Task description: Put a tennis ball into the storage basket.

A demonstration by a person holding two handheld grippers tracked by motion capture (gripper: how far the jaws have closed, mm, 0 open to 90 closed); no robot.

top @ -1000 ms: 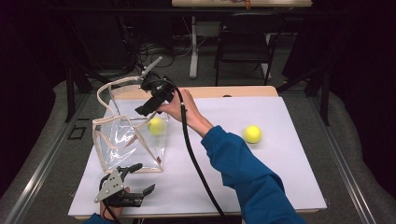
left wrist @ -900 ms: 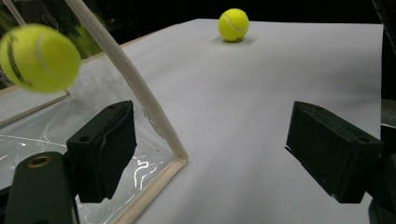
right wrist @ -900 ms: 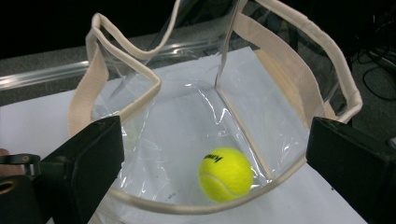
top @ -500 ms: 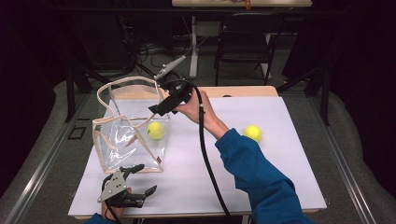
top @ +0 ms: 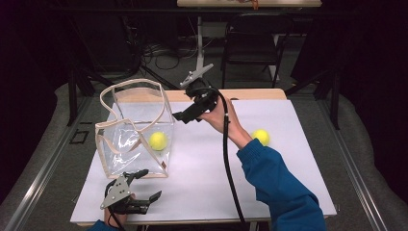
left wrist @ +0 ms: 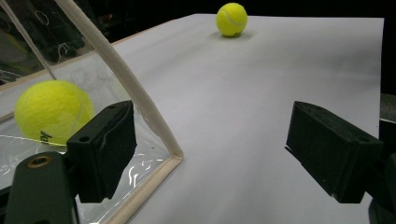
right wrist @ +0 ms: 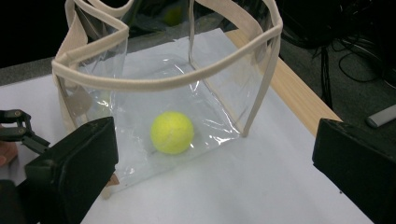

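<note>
A clear plastic bag [top: 132,130] with beige trim stands open on the left of the white table [top: 288,192]. One yellow tennis ball [top: 158,140] lies inside it on the bottom. A second tennis ball [top: 261,136] rests on the table to the right, beside the person's blue sleeve. My right gripper [top: 185,117] hovers just right of the bag's top; its jaws have just been opening and nothing is between them. From the right gripper view the bag [right wrist: 163,84] and its ball [right wrist: 172,132] lie ahead. My left gripper [top: 151,184] rests open at the front, by the bag's near corner [left wrist: 173,156].
The right gripper's black cable [top: 226,163] trails across the middle of the table to the front edge. A wooden strip [top: 250,94] borders the table's far side. A chair [top: 252,43] and floor cables stand beyond it.
The right hand has drawn its gripper rightward, from above the bag's opening to beside the bag, with the jaws spreading wider. The ball stays in the bag. The left gripper has not moved.
</note>
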